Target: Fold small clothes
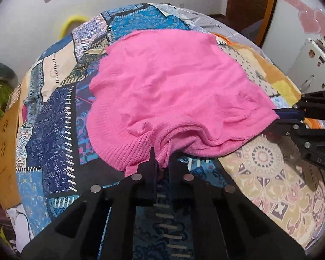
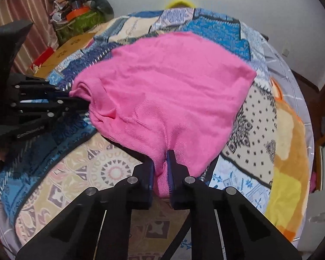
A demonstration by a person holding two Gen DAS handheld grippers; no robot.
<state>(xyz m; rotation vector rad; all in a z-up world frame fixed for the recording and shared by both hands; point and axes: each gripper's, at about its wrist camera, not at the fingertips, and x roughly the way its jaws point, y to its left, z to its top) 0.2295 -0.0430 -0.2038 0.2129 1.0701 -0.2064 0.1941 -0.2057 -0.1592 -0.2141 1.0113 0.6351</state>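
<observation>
A pink knit garment (image 1: 173,86) lies spread on a patchwork bedspread (image 1: 54,143), its near edge lifted and bunched. My left gripper (image 1: 162,162) is shut on the near ribbed hem of the garment. My right gripper (image 2: 161,166) is shut on another corner of the same garment (image 2: 162,86). In the left wrist view the right gripper (image 1: 279,117) comes in from the right and pinches the garment's right corner. In the right wrist view the left gripper (image 2: 84,101) comes in from the left and pinches its left corner.
The bedspread (image 2: 260,130) covers a bed. A cardboard box (image 2: 62,52) and a heap of clutter (image 2: 80,10) stand past the bed's left side. A white wall (image 1: 32,32) and a wooden door frame (image 1: 268,10) lie behind. A yellow object (image 1: 71,23) peeks over the far edge.
</observation>
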